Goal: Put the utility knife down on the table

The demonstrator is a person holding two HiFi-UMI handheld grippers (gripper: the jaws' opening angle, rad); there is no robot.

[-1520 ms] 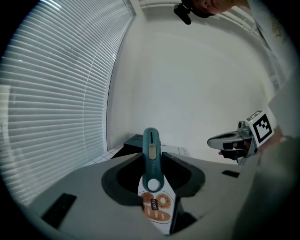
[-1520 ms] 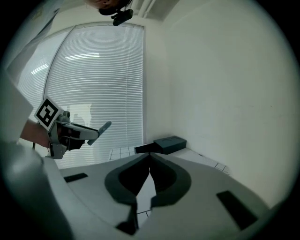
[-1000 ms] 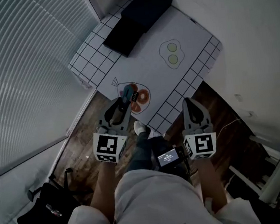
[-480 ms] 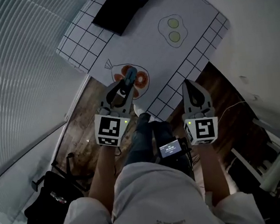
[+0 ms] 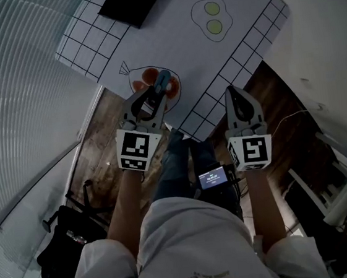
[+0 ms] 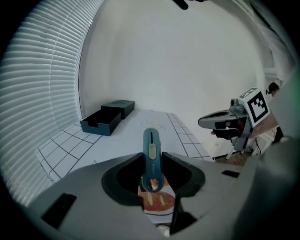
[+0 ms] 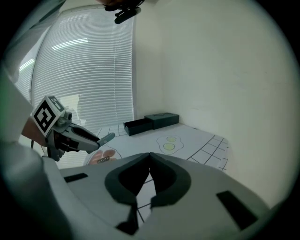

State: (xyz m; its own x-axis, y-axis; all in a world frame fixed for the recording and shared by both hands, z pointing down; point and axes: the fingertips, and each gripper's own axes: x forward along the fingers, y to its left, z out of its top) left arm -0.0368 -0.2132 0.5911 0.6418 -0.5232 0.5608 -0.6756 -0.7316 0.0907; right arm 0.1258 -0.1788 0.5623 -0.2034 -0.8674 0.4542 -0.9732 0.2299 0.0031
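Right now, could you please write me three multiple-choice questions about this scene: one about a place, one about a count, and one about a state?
1. Where is the utility knife?
A) flat on the table
B) between the jaws of the left gripper
C) inside the dark box

2. How many green circles are drawn on the white mat?
A) one
B) two
C) four

3. What is the state of the right gripper?
A) shut and empty
B) shut on the knife
C) wide open

Answers:
1 B: the left gripper view shows its jaws clamped on the teal handle.
2 B: the head view shows two circles inside one outline.
3 A: its own view shows the jaws meeting with nothing between them.
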